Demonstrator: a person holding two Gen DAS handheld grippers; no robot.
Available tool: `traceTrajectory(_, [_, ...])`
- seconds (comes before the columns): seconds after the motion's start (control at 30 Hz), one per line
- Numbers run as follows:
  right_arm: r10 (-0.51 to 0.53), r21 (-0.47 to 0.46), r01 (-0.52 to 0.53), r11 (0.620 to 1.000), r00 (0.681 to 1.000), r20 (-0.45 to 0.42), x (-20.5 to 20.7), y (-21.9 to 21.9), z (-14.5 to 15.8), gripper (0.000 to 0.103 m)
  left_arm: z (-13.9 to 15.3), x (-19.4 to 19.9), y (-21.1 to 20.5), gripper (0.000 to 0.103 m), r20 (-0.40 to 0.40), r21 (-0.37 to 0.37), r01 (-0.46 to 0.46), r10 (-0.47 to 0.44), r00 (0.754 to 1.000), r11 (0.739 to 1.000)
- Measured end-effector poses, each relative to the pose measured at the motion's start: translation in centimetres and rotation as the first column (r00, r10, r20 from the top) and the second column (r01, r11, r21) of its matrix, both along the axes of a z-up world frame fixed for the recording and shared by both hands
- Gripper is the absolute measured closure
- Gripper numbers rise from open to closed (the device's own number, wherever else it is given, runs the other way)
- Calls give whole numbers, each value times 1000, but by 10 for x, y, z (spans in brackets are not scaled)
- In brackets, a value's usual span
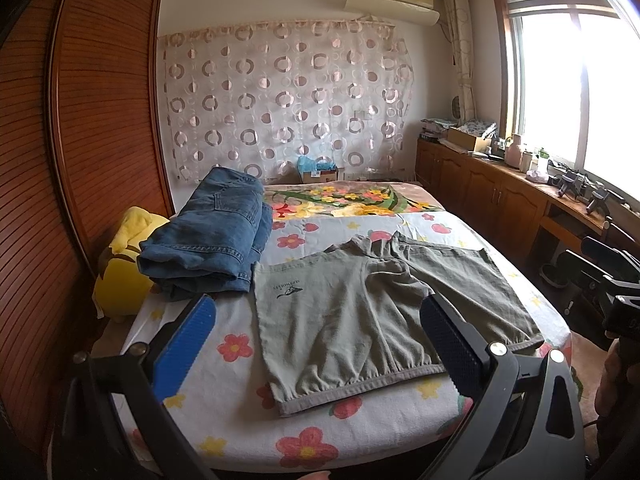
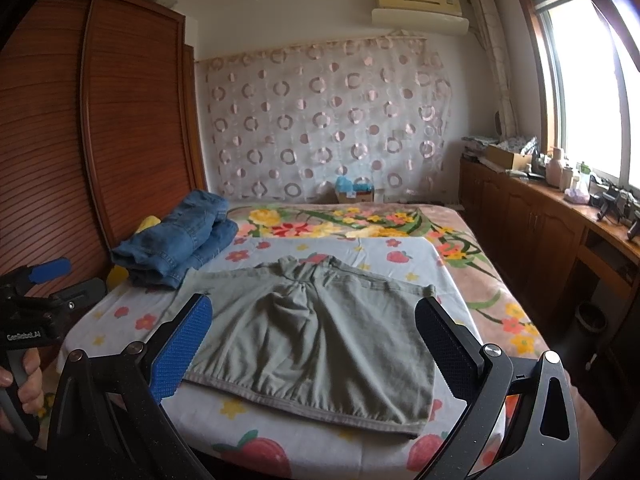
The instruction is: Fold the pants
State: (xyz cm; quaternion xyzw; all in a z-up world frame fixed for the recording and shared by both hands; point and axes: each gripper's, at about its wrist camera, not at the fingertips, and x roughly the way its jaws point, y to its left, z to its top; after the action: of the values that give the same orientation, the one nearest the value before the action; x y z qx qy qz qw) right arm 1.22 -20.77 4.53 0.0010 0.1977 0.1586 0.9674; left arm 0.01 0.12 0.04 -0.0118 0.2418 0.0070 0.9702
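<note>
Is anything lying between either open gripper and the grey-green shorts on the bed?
Nothing visible. The grey-green shorts lie flat directly ahead of both grippers; the folded jeans sit off to their left, clear of the approach.

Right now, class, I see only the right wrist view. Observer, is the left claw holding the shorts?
Observer: No. The left claw is open and grips nothing; the shorts lie flat.
Operator: Any marking on them that I miss?
Observer: Yes, a dark logo on the leg nearest the jeans.
Operator: What is that yellow sliver by the jeans?
Observer: A plush toy, beside the jeans on the wardrobe side.
</note>
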Motion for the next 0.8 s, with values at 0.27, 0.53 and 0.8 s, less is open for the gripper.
traceTrajectory(0.27, [-1, 1, 1, 1000, 1000, 0, 0, 0, 0, 0, -1, 2, 3, 0, 2, 0, 0, 0, 1000, 1000])
traceTrajectory(0.53, [0, 1, 0, 1000, 1000, 0, 0, 0, 0, 0, -1, 2, 2, 0, 3, 1, 1, -1, 1000, 1000])
traceTrajectory(0.8, [0, 1, 0, 1000, 1000, 1, -1, -1, 1, 0, -1, 2, 3, 0, 5, 1, 0, 0, 1000, 1000])
